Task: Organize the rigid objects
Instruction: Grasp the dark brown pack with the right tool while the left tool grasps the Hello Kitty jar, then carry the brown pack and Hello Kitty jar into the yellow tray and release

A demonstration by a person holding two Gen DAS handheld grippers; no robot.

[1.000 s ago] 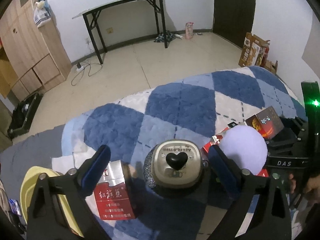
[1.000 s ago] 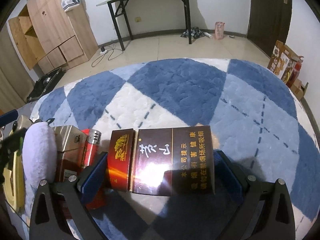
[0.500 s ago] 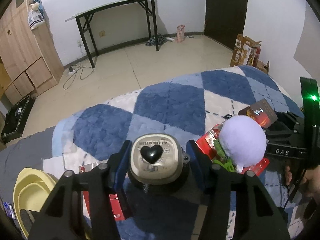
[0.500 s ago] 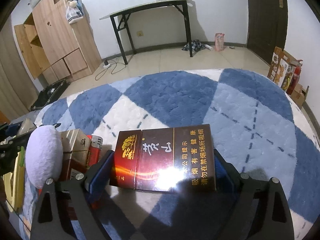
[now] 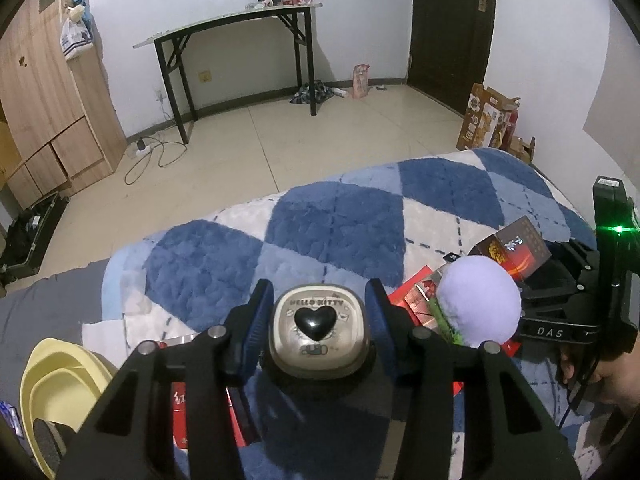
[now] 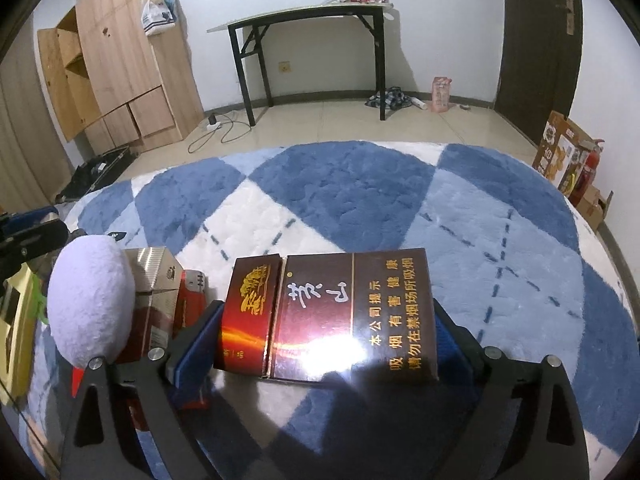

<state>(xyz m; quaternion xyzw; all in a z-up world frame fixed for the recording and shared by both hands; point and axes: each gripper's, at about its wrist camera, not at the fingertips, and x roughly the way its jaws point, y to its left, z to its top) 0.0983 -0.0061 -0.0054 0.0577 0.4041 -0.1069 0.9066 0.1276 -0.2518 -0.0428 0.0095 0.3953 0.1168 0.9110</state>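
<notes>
My left gripper (image 5: pixel 319 304) is shut on a round Hello Kitty container (image 5: pixel 319 330) with a black heart on its lid, held above the blue-and-white quilt (image 5: pixel 336 220). My right gripper (image 6: pixel 326 322) is shut on a dark red cigarette carton (image 6: pixel 328 316), held above the quilt (image 6: pixel 360 184). The carton also shows in the left wrist view (image 5: pixel 514 250). A lilac plush ball (image 5: pixel 478 300) lies between the two grippers; it also shows in the right wrist view (image 6: pixel 90 304). Red and gold packs (image 6: pixel 158 292) lie beside it.
A yellow basin (image 5: pixel 52 392) sits at the quilt's left edge. A red pack (image 5: pixel 200 420) lies under my left gripper. Beyond the bed are a tiled floor, a black table (image 5: pixel 236 40), a wooden wardrobe (image 5: pixel 44 92) and cardboard boxes (image 5: pixel 490 120).
My left gripper closed on the Hello Kitty container and lifted it. My right gripper rose with the carton in it.
</notes>
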